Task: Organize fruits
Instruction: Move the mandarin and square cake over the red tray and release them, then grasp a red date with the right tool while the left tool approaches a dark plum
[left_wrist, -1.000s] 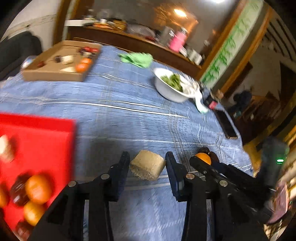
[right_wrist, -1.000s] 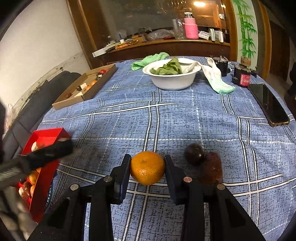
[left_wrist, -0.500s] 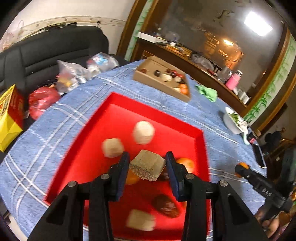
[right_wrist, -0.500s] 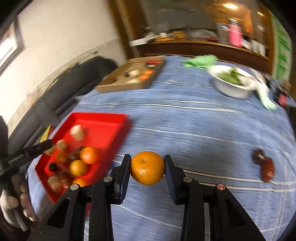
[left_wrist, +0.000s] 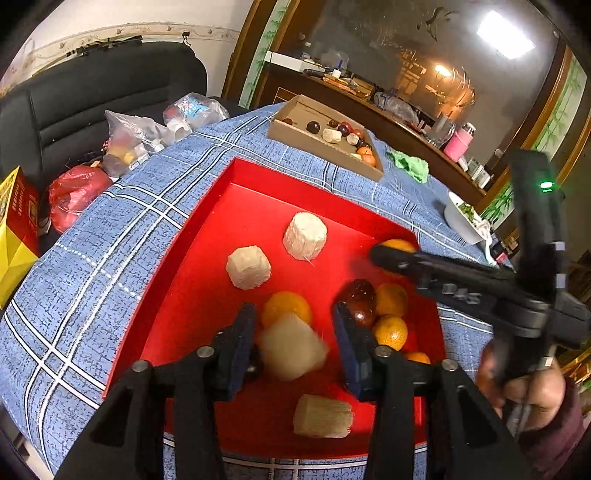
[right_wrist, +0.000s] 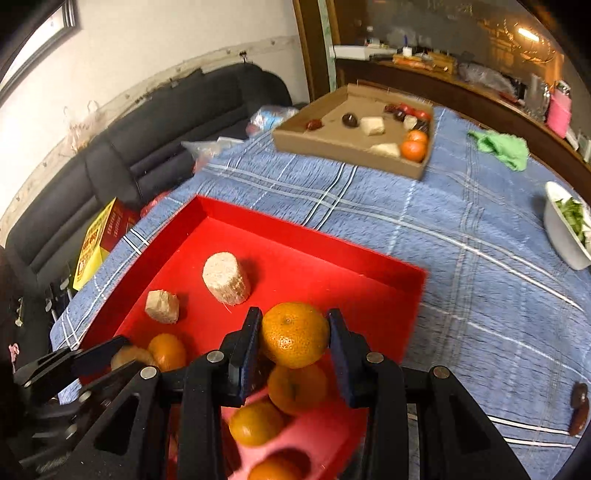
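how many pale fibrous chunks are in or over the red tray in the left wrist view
4: two resting mid-tray, one lying near the front edge, and a blurred one between the left hand-held gripper fingers. More may hide behind the grippers.

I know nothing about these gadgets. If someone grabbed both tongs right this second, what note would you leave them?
Left tongs: open over the red tray. The pale fibrous block between them is blurred and appears to be dropping free.
Right tongs: shut on an orange mandarin, held above the tray.
Done: several mandarins, a dark glossy fruit and pale blocks lie in the tray.
Left: set this mandarin down, then fetch the dark fruits on the blue checked tablecloth. The cardboard box also holds fruit; whether it counts is unclear.
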